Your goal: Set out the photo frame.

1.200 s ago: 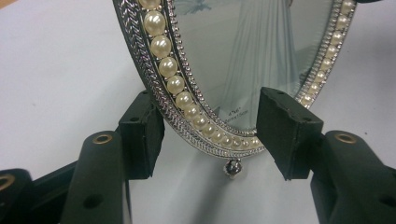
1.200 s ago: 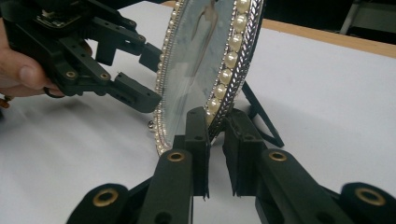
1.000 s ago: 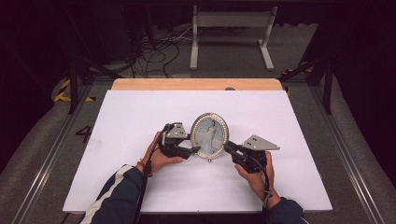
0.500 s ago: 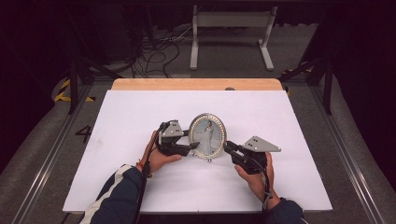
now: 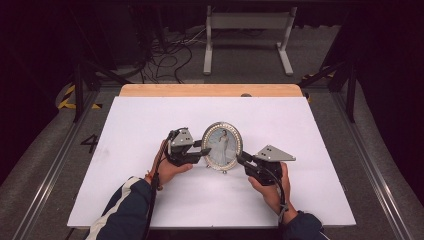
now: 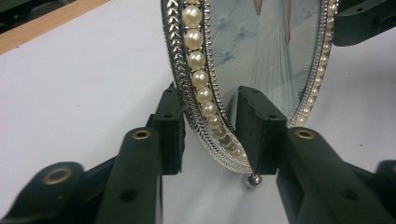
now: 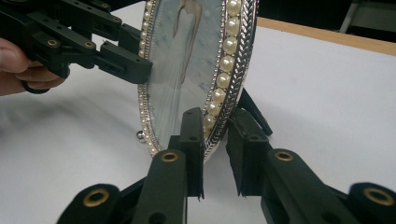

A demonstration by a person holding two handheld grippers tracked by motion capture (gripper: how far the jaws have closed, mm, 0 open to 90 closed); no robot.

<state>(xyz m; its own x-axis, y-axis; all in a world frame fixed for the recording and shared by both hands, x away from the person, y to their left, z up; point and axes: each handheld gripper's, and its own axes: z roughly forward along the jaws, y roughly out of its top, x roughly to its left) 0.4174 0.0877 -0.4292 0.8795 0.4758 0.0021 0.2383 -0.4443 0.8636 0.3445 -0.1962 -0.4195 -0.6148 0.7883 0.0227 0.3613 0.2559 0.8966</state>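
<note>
An oval picture frame (image 5: 222, 145) with a pearl border is standing upright near the middle of the white tabletop (image 5: 130, 125), on small ball feet. The left tongs (image 5: 204, 151) are clamping on the lower left edge of the frame, one jaw behind the rim and one on the glass. The right tongs (image 5: 241, 159) are clamping on its lower right edge in the same way. A hand (image 5: 169, 169) is holding each tool

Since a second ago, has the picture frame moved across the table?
No, not noticeably. The picture frame stands as far from the wooden strip at the far edge as before, between the left gripper and right gripper.
</note>
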